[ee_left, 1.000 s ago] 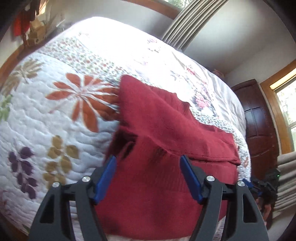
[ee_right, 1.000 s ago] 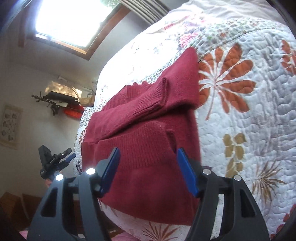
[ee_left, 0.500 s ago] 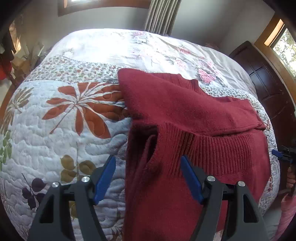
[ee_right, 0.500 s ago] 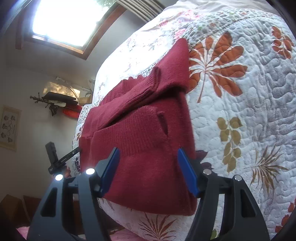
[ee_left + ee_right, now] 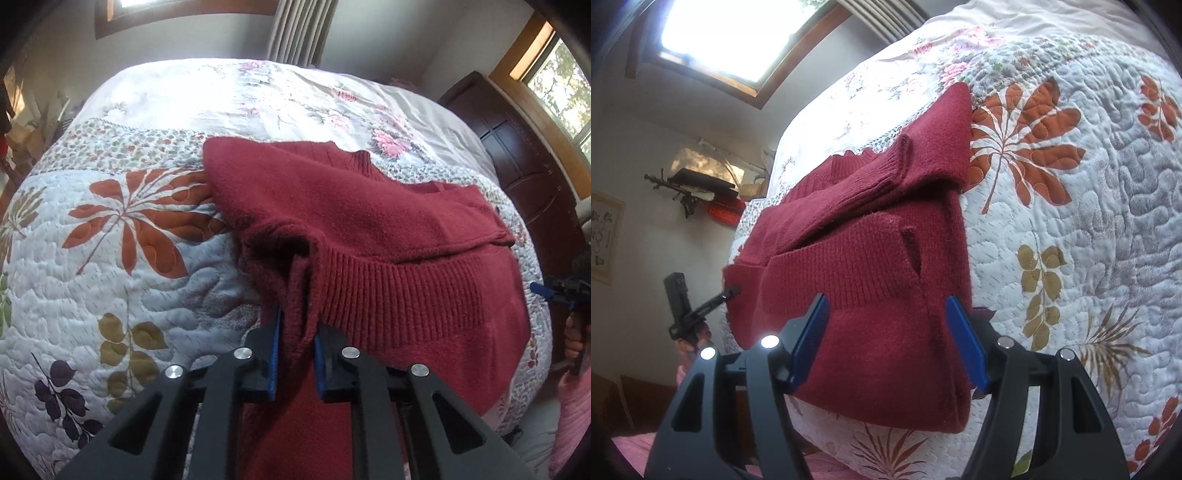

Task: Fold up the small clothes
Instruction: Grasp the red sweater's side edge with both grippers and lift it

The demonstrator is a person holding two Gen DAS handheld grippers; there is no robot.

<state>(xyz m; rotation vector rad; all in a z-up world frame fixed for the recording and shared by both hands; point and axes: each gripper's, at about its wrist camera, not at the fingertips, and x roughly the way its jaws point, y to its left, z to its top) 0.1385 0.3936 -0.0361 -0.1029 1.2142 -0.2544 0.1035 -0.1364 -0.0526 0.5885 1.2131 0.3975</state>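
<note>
Left wrist view showed a dark red knit sweater (image 5: 369,221) lying partly folded on a bed, its sleeves laid across the body and a ribbed hem band turned up toward the camera. It rested on a white quilt (image 5: 122,266) printed with orange, olive and purple leaves, at the near edge of the bed, with its lower part draping over the side.

The left gripper (image 5: 297,350) had its blue-padded fingers (image 5: 274,354) pressed in on a bunched fold at the sweater's left near corner, pinching the knit between them. In the right wrist view, the right gripper (image 5: 888,339) had its fingers (image 5: 964,343) spread wide, straddling the sweater's right near corner without clamping it; red cloth (image 5: 879,258) filled the gap between them.

Around the bed stood a dark wooden cabinet (image 5: 517,155) at the right, grey curtains (image 5: 299,29) behind, and a bright window (image 5: 738,33). Each view caught the opposite gripper at its edge, beside the sweater.
</note>
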